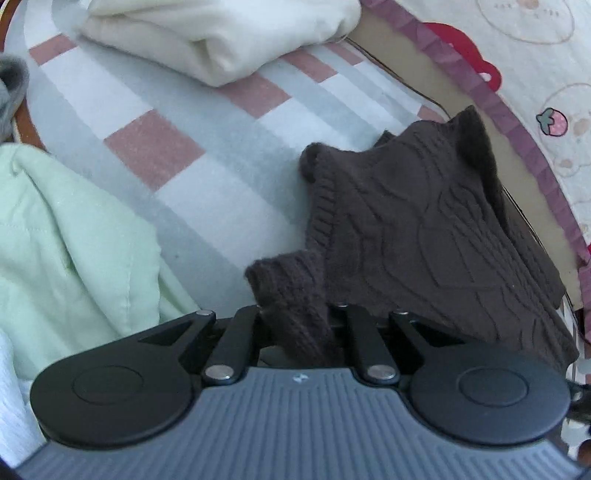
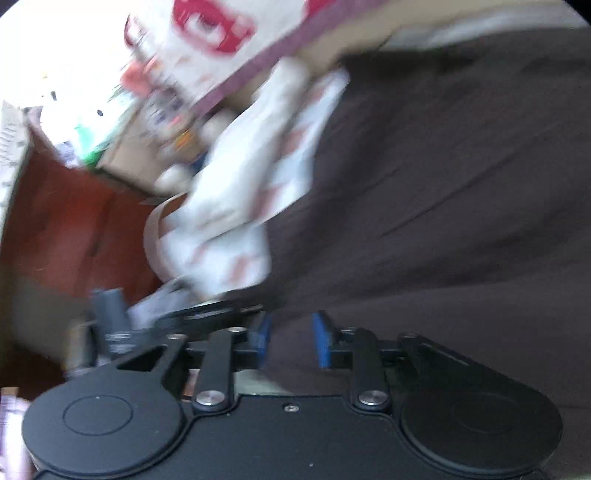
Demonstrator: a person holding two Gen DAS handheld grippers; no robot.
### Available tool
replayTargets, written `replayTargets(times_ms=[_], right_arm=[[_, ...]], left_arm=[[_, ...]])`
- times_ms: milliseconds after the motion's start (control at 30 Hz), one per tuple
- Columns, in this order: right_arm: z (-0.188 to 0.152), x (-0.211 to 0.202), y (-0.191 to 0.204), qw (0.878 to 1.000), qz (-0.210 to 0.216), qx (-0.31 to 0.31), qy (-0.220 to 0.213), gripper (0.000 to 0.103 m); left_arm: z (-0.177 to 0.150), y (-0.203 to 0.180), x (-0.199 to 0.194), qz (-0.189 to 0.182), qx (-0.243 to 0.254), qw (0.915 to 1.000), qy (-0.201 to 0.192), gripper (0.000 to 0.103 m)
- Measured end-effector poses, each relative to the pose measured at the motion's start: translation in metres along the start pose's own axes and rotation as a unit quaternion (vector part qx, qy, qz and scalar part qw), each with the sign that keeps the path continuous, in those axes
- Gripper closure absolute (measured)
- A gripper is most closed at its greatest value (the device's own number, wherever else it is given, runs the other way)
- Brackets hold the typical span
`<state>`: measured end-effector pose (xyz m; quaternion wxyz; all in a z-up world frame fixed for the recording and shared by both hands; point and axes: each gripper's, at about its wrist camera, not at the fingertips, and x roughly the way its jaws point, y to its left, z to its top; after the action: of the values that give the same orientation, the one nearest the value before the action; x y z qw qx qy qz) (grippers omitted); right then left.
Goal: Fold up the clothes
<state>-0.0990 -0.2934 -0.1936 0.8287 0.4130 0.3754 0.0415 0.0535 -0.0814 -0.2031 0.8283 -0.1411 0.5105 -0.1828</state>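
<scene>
I have the brown sweater [image 1: 417,229] spread across the right side of the bed [image 1: 207,173], near its edge by the purple-trimmed cover [image 1: 517,140], so there is flat checked sheet beside it to fold onto. In the right wrist view the same dark knit [image 2: 443,184] fills most of the frame, though that picture is badly blurred.

My left tool [image 1: 295,325] is pinching the ribbed cuff of a sleeve [image 1: 291,295]; the knit runs down between the fingers and out of sight. I judge I am holding it there to carry the sleeve over the body of the garment.

My right tool [image 2: 290,339] is spread, its blue pads [image 2: 323,339] apart with only dark cloth showing beyond them, nothing gripped that I can make out. It looks poised to take a hold low on the sweater.

Around the work: a folded cream garment [image 1: 221,33] lies at the far side of the bed, well apart. A pale green quilted piece [image 1: 70,240] crowds the left and could hamper a wide swing of the sleeve. A red hanger [image 1: 476,62] rests beyond the bed's edge.
</scene>
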Motion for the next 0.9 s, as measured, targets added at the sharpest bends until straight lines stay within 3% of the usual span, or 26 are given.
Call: replayTargets(times_ms=[67,200,333,400,500,567,600,667,700,733,900], right_arm=[[-0.003,-0.047,-0.022,0.997,-0.063,0.003,-0.045,0.065],[-0.027,-0.091,-0.063,0.989,-0.096,0.072,-0.091,0.058],[-0.05,-0.135,-0.103,0.972,-0.129,0.14,-0.136,0.054],[-0.062,-0.157,-0.124,0.961,-0.144,0.174,-0.158,0.053],[-0.079,-0.189,-0.154,0.941,-0.169,0.223,-0.192,0.041],[-0.077,-0.169,-0.153,0.913,-0.231,0.241,-0.235,0.041],[-0.076,-0.165,-0.155,0.909,-0.227,0.239,-0.254,0.041],[-0.072,-0.156,-0.158,0.901,-0.219,0.233,-0.292,0.045],[-0.066,-0.152,-0.152,0.905,-0.231,0.208,-0.29,0.063],[-0.06,-0.148,-0.147,0.908,-0.242,0.183,-0.289,0.089],[-0.052,-0.205,-0.103,0.922,-0.21,0.117,-0.303,0.092]], left_arm=[[0.005,-0.003,0.0,-0.002,0.001,1.0,0.002,0.094],[0.008,-0.004,0.003,0.002,-0.001,0.9998,0.019,0.094],[0.013,-0.007,0.002,-0.004,-0.003,0.9997,0.025,0.093],[0.014,-0.01,0.0,-0.003,-0.002,0.9996,0.027,0.093],[0.016,-0.012,0.001,-0.001,0.0,0.9994,0.035,0.093],[0.018,-0.013,0.001,0.0,0.0,0.9991,0.042,0.093],[0.02,-0.013,0.002,0.001,-0.001,0.999,0.046,0.093],[0.023,-0.014,0.003,0.002,-0.001,0.9986,0.053,0.092],[0.024,-0.015,0.004,0.003,0.001,0.9984,0.056,0.092],[0.026,-0.016,0.006,0.006,0.004,0.9982,0.06,0.092],[0.029,-0.017,0.003,0.0,0.009,0.9977,0.067,0.09]])
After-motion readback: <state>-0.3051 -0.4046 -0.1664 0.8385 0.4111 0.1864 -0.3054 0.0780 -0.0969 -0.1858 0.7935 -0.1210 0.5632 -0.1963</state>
